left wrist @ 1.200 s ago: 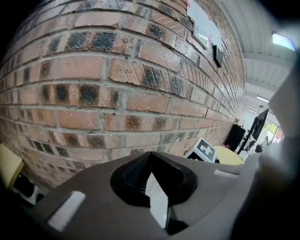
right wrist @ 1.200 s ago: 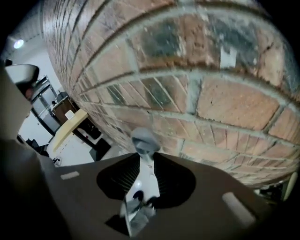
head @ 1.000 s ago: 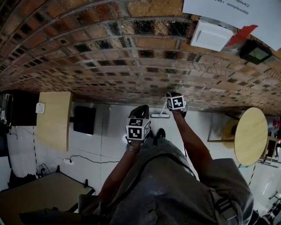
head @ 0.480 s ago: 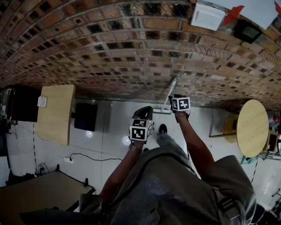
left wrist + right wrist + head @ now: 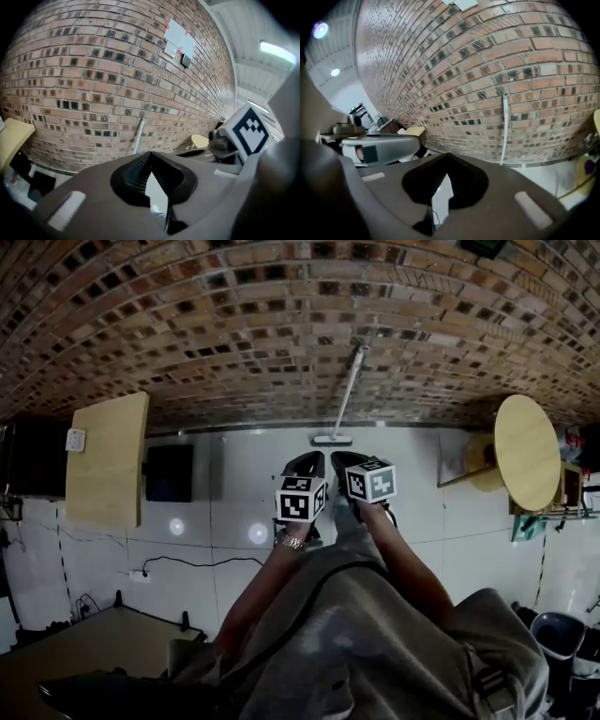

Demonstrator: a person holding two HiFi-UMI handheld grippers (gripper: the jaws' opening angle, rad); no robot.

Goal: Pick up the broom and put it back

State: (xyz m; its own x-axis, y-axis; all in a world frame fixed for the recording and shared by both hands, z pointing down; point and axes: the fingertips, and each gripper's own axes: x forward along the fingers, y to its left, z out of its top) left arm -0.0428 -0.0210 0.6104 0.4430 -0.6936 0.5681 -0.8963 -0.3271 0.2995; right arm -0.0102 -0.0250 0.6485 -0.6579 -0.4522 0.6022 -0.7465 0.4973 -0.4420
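Observation:
The broom (image 5: 347, 395) leans upright against the brick wall, its white head (image 5: 332, 439) on the floor. Nothing holds it. Its pale handle also shows in the left gripper view as the broom (image 5: 138, 136) and in the right gripper view as the broom (image 5: 505, 126), well ahead of both jaws. My left gripper (image 5: 309, 458) and right gripper (image 5: 340, 458) are side by side, a short way back from the broom head. The left gripper (image 5: 149, 153) is shut with nothing in it. The right gripper (image 5: 446, 154) is also shut and empty.
A rectangular wooden table (image 5: 108, 460) stands at the left by a black box (image 5: 169, 472). A round wooden table (image 5: 527, 451) stands at the right. A cable (image 5: 187, 563) lies across the white tile floor. A bin (image 5: 562, 634) sits at the lower right.
The right gripper has come away from the broom handle, and the broom now leans alone on the wall. Both grippers have drawn back from the wall and closer together.

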